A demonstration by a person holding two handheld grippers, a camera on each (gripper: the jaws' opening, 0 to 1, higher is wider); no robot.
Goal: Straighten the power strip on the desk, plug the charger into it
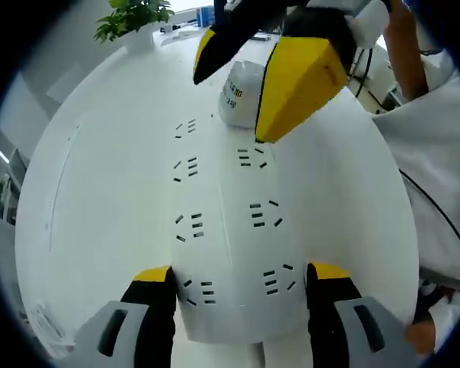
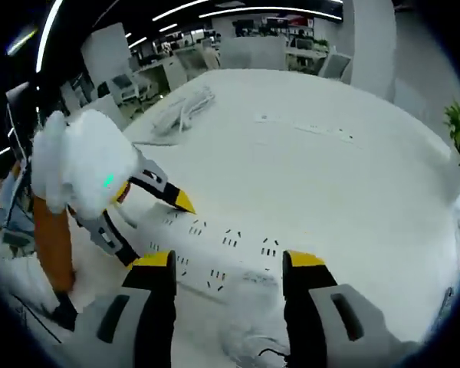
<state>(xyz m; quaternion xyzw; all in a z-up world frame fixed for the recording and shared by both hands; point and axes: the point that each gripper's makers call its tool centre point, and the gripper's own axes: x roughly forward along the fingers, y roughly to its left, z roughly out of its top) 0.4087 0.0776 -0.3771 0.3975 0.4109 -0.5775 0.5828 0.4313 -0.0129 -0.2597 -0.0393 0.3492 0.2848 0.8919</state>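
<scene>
The broad white desk [image 2: 353, 176] carries everything. Along it, near the edge closest to me, lies the long white plastic power strip [image 1: 230, 222] with its rows of dark socket slots. In the left gripper view my left gripper [image 1: 241, 295] stands with its black, yellow-tipped jaws apart, one at each long side of the strip's near end; whether they press it I cannot tell. At the strip's far end my right gripper [image 1: 234, 92] comes down from above, jaws closed on the small white rounded charger [image 1: 241, 92], which sits at the last sockets. In the right gripper view, a second slim white strip [image 2: 303, 126] lies well apart toward the desk's far side, beside a loose white coiled cable [image 2: 185, 103].

I judge the strip light, stiff and smooth, likely to skid on the desk, so it wants holding by its long sides. The charger seems hard and slick; gripping its flat flanks squarely should keep the pins aligned.
</scene>
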